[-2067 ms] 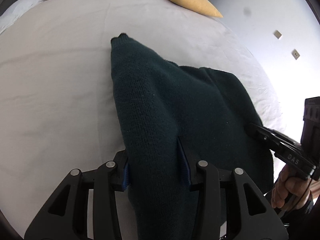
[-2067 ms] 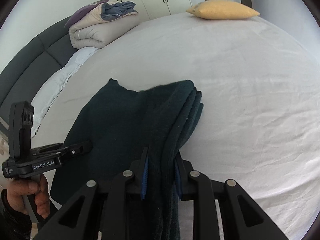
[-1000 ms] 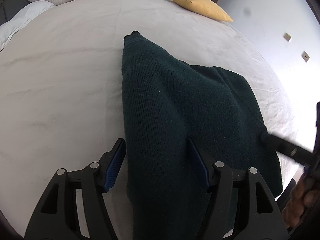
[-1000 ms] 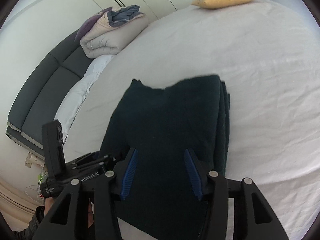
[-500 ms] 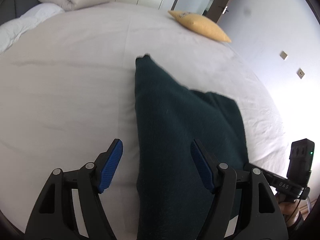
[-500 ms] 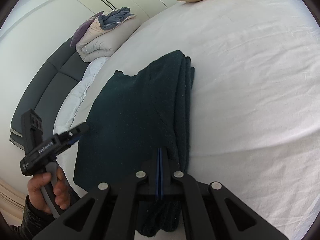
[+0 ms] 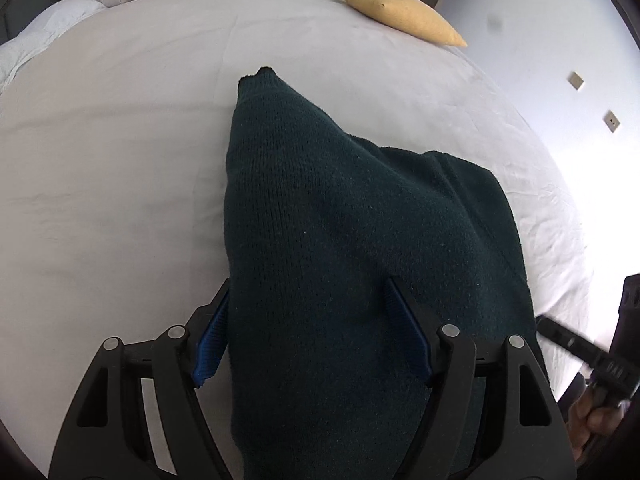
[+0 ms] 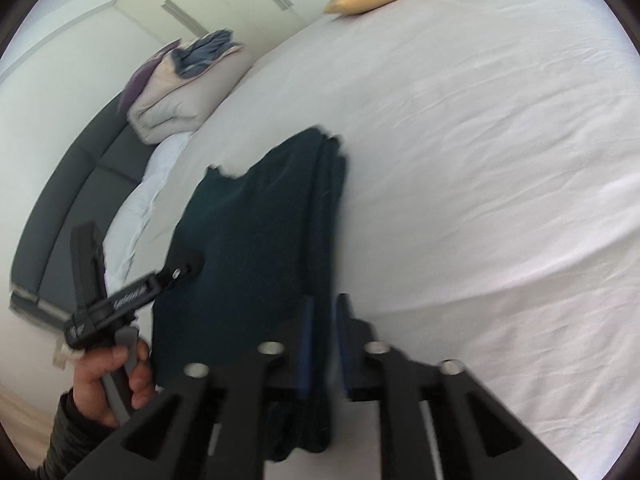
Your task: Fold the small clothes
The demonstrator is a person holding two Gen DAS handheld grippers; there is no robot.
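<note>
Your left gripper stands wide apart around the near edge of the folded dark green knitted sweater, pads beside the knit — no squeeze shows. Your right gripper pinches the sweater's stacked right edge. It lies on the white bedsheet, near side.

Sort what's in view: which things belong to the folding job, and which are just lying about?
Job: sweater, left gripper, right gripper, bed as the folding surface.

Lying about: yellow pillow, folded duvet, clothes on the duvet.
</note>
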